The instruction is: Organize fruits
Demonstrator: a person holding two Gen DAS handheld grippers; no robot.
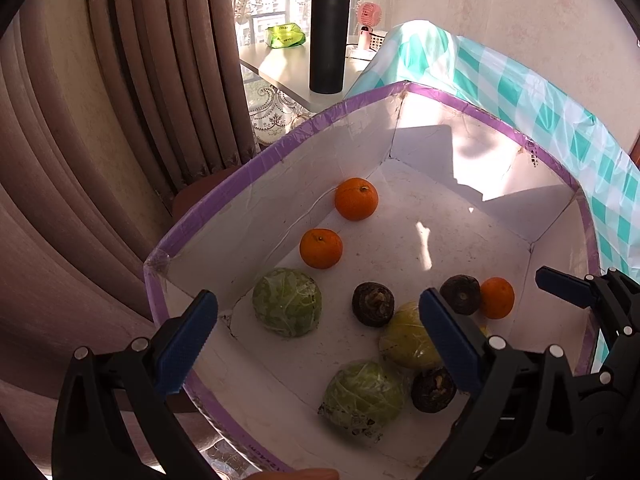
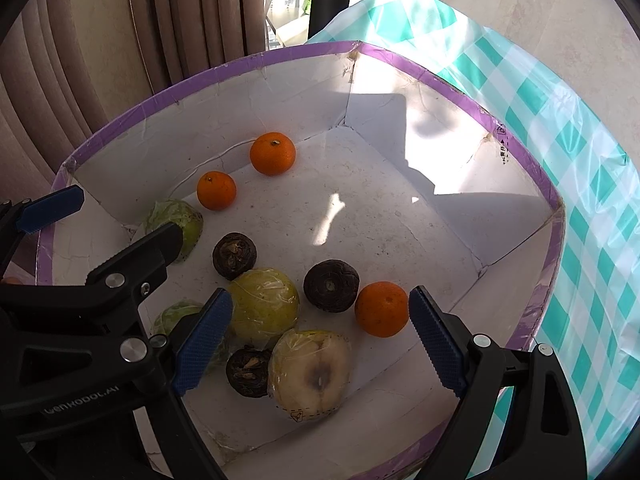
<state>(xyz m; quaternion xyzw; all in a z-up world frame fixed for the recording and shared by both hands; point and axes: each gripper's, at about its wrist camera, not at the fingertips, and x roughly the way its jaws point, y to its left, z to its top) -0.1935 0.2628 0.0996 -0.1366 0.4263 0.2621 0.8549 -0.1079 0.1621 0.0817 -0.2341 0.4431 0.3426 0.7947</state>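
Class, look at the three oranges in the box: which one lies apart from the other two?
The orange beside the right gripper, touching a dark round fruit. The other two oranges sit together along the far wall.

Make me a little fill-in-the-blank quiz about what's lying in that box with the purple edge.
1. The box holds ___ oranges in all.
2. The two oranges nearest the far corner, like this one, lie in the ___ half of the picture.
3. The jaws of the right gripper stand ___, holding nothing.
4. The cloth beside the box is checked white and ___.

Missing words: three; left; open; green
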